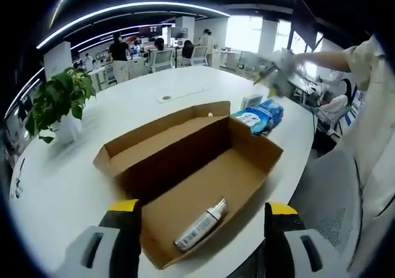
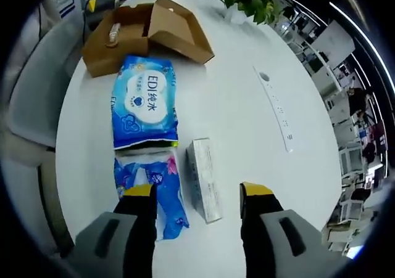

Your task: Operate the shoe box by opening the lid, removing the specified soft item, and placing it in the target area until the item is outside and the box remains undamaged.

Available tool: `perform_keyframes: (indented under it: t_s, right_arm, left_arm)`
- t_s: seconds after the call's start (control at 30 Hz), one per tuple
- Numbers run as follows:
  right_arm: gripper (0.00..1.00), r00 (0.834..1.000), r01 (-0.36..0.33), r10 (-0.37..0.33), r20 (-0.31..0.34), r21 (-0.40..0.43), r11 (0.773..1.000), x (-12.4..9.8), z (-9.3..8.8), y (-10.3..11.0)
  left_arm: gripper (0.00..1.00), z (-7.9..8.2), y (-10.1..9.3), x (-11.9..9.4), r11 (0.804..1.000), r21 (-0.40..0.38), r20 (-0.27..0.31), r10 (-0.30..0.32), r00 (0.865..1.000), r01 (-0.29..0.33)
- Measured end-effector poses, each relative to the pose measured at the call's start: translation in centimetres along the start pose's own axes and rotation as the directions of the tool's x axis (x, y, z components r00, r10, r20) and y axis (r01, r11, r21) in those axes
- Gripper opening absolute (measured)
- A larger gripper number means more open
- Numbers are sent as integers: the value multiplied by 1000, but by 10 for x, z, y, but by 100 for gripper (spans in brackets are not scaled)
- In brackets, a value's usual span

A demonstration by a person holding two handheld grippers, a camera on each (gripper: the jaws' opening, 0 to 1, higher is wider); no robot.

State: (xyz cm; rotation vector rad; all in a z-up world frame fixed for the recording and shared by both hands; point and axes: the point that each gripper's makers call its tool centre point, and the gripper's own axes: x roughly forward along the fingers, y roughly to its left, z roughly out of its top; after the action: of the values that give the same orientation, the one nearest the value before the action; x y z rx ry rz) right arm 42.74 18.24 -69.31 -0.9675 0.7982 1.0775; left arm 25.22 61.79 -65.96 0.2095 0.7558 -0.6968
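Note:
The brown cardboard shoe box (image 1: 185, 167) lies open on the white table, lid flap folded back. A white spray bottle (image 1: 200, 225) lies inside near its front end. My left gripper (image 1: 203, 207) hovers open over that end, holding nothing. Past the box lie two soft blue wipes packs (image 1: 262, 114). In the right gripper view, the large blue wipes pack (image 2: 145, 102) and a smaller blue packet (image 2: 154, 195) lie flat beside a small white carton (image 2: 203, 179). My right gripper (image 2: 197, 190) is open above them, empty. The box (image 2: 148, 34) is farther off.
A potted plant (image 1: 58, 102) stands at the table's left. A white power strip (image 2: 274, 108) lies on the table (image 2: 234, 74). A grey mesh chair (image 1: 333, 192) sits at the table's edge beside a person's sleeve. Office desks and people fill the background.

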Motion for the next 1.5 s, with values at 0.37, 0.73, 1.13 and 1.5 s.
perform_keyframes:
  t_s: [0.37,0.73,1.13,1.5]
  right_arm:
    - [63,997,45,-51,57,110,993,-26,19,22]
    - [73,988,74,-97,124,179,981,-44,40,47]
    - [84,968,107,-166,187,290,951,-61,51,71]
    - [90,949,131,-226,221,374,918,-74,58,93]
  left_arm:
    - [76,-1,13,-1,999,45,-33,-22,999,24]
    - [67,0,14,12,990,108,-81,-86,993,95]
    - [66,-8,17,31,967,181,-193,-146,970,181]
    - [66,-20,17,46,939,230,-292,-183,939,254]
